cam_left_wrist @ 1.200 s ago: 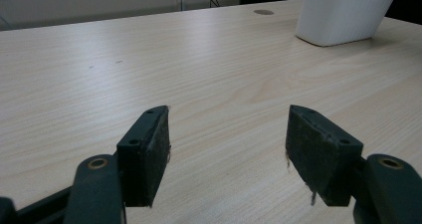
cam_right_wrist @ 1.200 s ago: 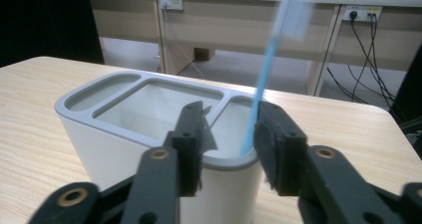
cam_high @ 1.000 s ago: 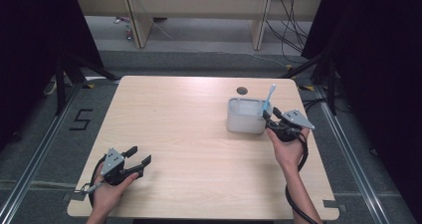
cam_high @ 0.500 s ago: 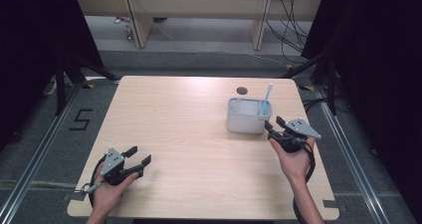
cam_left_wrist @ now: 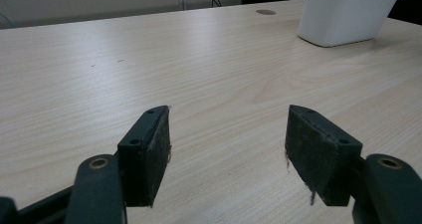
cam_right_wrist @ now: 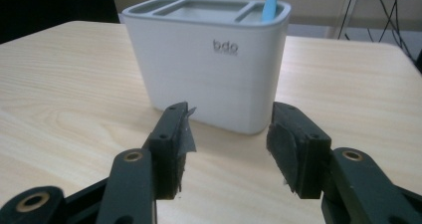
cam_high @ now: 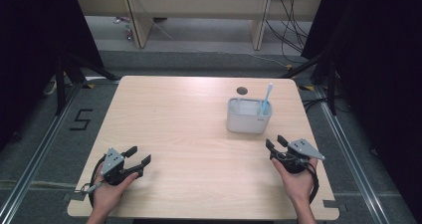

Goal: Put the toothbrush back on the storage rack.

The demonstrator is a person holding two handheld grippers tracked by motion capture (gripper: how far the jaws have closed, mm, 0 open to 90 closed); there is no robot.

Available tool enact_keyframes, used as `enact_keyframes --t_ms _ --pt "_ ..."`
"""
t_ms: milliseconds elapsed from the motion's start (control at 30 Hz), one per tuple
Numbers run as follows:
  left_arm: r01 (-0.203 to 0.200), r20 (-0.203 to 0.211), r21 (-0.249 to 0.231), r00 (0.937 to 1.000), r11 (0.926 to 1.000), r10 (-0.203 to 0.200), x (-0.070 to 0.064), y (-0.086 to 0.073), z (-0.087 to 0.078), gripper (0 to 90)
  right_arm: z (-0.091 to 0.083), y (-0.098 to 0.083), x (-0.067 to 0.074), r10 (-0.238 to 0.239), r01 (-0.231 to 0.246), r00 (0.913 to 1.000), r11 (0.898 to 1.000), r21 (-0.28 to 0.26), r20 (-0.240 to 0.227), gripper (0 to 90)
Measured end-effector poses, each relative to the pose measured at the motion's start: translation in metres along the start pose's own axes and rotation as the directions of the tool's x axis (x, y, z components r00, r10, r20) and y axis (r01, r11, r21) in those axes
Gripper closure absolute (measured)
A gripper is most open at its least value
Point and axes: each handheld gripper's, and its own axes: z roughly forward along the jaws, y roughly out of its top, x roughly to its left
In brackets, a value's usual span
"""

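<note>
A white holder box point(cam_high: 249, 115) stands on the right half of the wooden table point(cam_high: 189, 129). A light blue toothbrush point(cam_high: 266, 98) stands upright in its right-hand compartment. My right gripper point(cam_high: 275, 141) rests near the table's front right, a short way in front of the holder. Its jaws have just been opening and are open with nothing between them. In the right gripper view the holder point(cam_right_wrist: 209, 59) and the toothbrush point(cam_right_wrist: 270, 2) sit just beyond my right gripper point(cam_right_wrist: 230, 109). My left gripper point(cam_high: 140, 154) lies at the front left, open and empty, as the left gripper view shows too point(cam_left_wrist: 228, 112).
A small dark round hole point(cam_high: 242, 90) sits in the tabletop behind the holder. The holder's base point(cam_left_wrist: 348, 12) stands far off in the left gripper view. Beyond the table are shelf legs and cables on the floor, and a "5" mark point(cam_high: 79, 119) to the left.
My right gripper has drawn back from the holder toward the front edge of the table and a little downward. The toothbrush stays in the holder. The left gripper has not moved.
</note>
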Motion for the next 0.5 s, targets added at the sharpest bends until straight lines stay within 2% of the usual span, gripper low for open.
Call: enact_keyframes --t_ms 67,100,133,200,233,267,300,333,500 --pt "-0.006 0.002 0.001 1.0000 1.0000 0.006 0.000 0.000 0.000 33.9 -0.004 -0.011 0.003 0.030 -0.030 0.9995 0.999 -0.011 -0.003 50.9" --pt "-0.004 0.002 0.000 1.0000 1.0000 0.004 0.000 0.000 0.000 33.9 -0.004 -0.012 0.003 0.018 -0.018 0.9997 1.000 0.004 -0.016 50.9" --pt "-0.003 -0.001 0.007 1.0000 1.0000 0.003 0.000 0.000 -0.001 33.8 -0.006 -0.013 0.005 0.041 -0.041 0.9991 0.999 0.013 -0.008 50.9" --pt "0.000 -0.002 0.006 1.0000 1.0000 0.000 0.000 0.000 -0.001 33.8 -0.006 -0.013 0.004 0.034 -0.034 0.9994 0.999 0.002 0.007 51.0" --pt "0.002 0.002 0.001 1.0000 1.0000 -0.002 0.001 0.000 -0.002 33.7 -0.006 -0.015 0.001 0.005 -0.005 1.0000 1.000 -0.004 0.000 51.0" --pt "0.002 0.001 0.005 1.0000 1.0000 -0.002 0.001 0.000 -0.002 33.6 -0.005 -0.016 0.001 0.005 -0.005 1.0000 1.000 -0.016 0.007 51.0" --pt "0.004 0.002 0.004 1.0000 1.0000 -0.004 0.001 0.000 -0.002 33.5 -0.006 -0.017 0.004 0.049 -0.049 0.9988 0.999 0.000 0.003 51.0" --pt "0.009 0.003 0.002 1.0000 1.0000 -0.009 0.001 0.000 -0.002 33.5 -0.005 -0.018 0.002 0.016 -0.016 0.9999 1.000 0.010 0.003 51.0" --pt "0.016 0.007 -0.014 0.9999 0.9998 -0.016 0.002 -0.001 -0.002 33.5 -0.004 -0.018 0.004 0.049 -0.049 0.9988 0.999 0.003 -0.005 50.9"
